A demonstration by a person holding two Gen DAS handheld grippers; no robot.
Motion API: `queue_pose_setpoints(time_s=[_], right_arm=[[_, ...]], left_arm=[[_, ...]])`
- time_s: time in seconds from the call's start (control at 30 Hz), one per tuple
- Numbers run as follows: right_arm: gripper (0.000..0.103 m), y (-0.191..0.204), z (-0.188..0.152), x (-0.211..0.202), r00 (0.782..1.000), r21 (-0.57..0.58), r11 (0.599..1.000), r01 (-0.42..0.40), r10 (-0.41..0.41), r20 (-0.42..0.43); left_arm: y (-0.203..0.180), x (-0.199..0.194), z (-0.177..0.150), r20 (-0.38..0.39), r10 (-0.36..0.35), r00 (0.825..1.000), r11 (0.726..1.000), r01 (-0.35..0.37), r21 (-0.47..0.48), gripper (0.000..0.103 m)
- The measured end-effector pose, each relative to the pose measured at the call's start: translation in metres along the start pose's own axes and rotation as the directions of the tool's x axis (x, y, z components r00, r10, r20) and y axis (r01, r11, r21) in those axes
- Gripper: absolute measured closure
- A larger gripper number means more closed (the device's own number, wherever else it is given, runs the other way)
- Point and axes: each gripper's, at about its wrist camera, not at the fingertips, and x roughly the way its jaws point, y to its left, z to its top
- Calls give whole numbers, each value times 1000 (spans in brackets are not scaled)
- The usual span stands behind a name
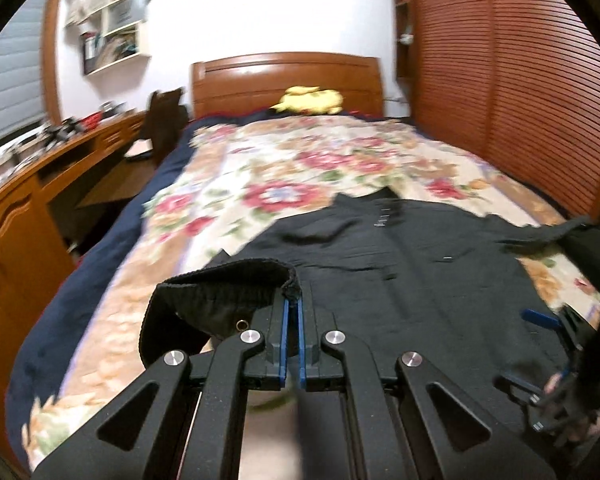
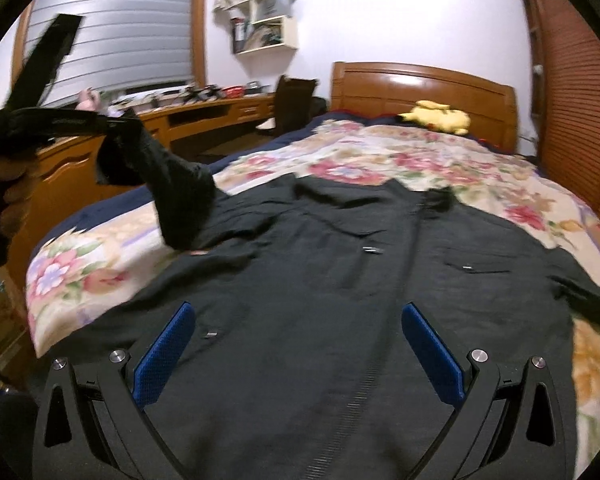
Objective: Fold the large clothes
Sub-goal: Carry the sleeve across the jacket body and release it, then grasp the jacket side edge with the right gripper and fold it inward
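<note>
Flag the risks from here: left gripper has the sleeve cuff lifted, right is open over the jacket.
1. The left gripper pinches only the ribbed edge of the sleeve cuff; a tug could pull it free.
2. The black jacket lies rumpled near the raised sleeve, so folding it across may trap creases.
3. The right gripper hovers open, pinning nothing; the jacket may slide on the floral bedspread.

There was one black jacket (image 2: 320, 280) on one bed (image 2: 440, 160), with one yellow plush toy (image 2: 440, 116) by one headboard (image 2: 420, 84). Two grippers (image 2: 296, 340) (image 1: 292, 312) were visible. One chair (image 2: 296, 100), one desk (image 2: 204, 116) and one wall shelf (image 2: 266, 20) stood behind.
</note>
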Motion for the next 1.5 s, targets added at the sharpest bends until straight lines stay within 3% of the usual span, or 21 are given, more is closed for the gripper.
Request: queue_pose_setpoints(time_s=[0.13, 0.23, 0.5, 0.6, 0.67, 0.73, 0.83, 0.87, 1.37, 1.47, 1.5], right_arm=[[0, -19, -4, -12, 997, 24, 997, 72, -72, 10], [0, -24, -2, -19, 996, 66, 994, 89, -90, 11], [0, -17, -2, -25, 993, 70, 991, 114, -114, 0], [0, -16, -1, -25, 994, 66, 992, 110, -110, -8], [1, -12, 0, -23, 994, 61, 993, 106, -105, -13], [1, -13, 4, -19, 995, 57, 994, 98, -97, -18], [1, -14, 11, -7, 997, 58, 995, 78, -77, -22], [1, -11, 12, -6, 998, 56, 996, 67, -66, -22], [17, 21, 18, 20, 990, -54, 990, -130, 127, -52], [24, 31, 19, 27, 981, -75, 980, -184, 178, -74], [31, 33, 18, 30, 978, -85, 976, -200, 192, -86]], left_arm=[[-39, -7, -8, 15, -92, 996, 996, 91, 10, 99], [-59, -9, -21, 13, -121, 993, 992, 121, 29, 99], [-77, -12, -64, 17, -63, 998, 995, 61, 78, 96], [-75, -14, -81, 23, -53, 998, 995, 51, 86, 79], [-72, -17, -90, 35, -62, 997, 995, 59, 75, 58], [-67, -23, -97, 55, -59, 997, 996, 55, 64, 49], [-57, -32, -107, 91, -57, 994, 998, 53, 41, 22], [-53, -34, -110, 102, -57, 993, 998, 54, 29, 20], [21, -33, -144, 79, 43, 996, 996, -36, -84, 20], [31, -32, -149, 70, 48, 996, 994, -42, -96, 20], [33, -32, -150, 68, 52, 996, 994, -45, -99, 20]])
